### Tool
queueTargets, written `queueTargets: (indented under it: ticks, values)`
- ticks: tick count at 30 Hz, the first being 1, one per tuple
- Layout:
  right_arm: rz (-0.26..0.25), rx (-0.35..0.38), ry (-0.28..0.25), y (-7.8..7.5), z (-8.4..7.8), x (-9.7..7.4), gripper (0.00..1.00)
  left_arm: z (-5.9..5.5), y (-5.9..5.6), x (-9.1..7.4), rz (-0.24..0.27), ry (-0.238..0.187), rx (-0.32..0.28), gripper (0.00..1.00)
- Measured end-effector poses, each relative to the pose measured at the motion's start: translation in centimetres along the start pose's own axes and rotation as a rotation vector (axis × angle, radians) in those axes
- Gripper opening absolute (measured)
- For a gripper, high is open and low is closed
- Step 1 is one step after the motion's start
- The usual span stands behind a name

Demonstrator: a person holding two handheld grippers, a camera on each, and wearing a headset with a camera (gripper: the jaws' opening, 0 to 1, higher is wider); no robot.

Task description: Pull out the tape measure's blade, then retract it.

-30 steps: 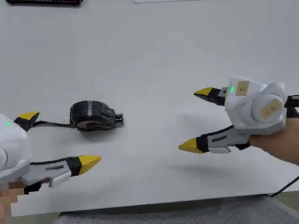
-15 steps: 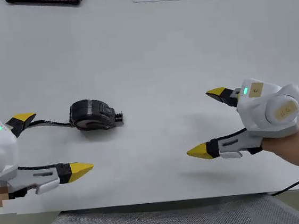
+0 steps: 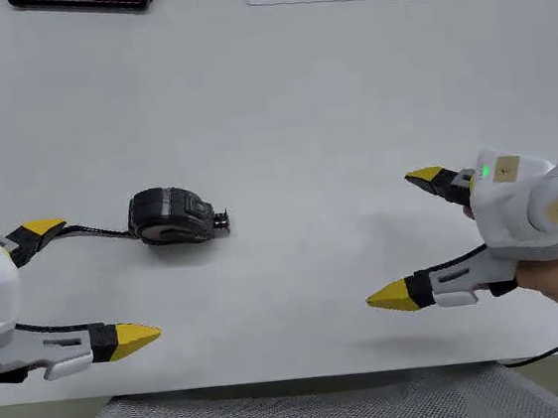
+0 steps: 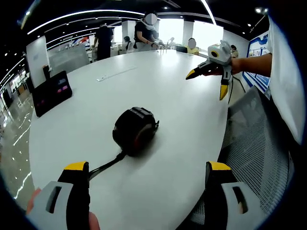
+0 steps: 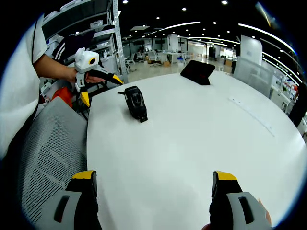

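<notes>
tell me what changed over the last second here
Both claws drew outward, away from the middle of the table: the left claw went left and back toward the person, the right claw right and back. Both stayed open and held nothing. The tape measure lay untouched in the same spot.

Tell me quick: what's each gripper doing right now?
Left gripper: open, holding nothing; the tape measure lies in front of it.
Right gripper: open, holding nothing.
</notes>
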State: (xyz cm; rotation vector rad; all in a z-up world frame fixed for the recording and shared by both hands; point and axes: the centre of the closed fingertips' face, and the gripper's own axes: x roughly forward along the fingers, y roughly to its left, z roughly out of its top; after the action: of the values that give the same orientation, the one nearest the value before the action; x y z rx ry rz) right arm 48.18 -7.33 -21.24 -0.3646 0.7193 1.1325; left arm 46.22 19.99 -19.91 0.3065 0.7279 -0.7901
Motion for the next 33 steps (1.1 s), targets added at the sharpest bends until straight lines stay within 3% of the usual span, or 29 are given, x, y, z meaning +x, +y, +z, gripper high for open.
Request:
queueTargets:
  ticks: [24,33]
  values:
    - [0.005,-0.019,0.019,-0.3,-0.9,-0.9,0.97,0.2,0.3,-0.3,-0.033,0.004,0.036,0.99]
    - [0.010,-0.017,0.023,-0.2,-1.1,-0.8,0.96,-0.2,0.1,0.1,-0.049,0.029,0.097,0.99]
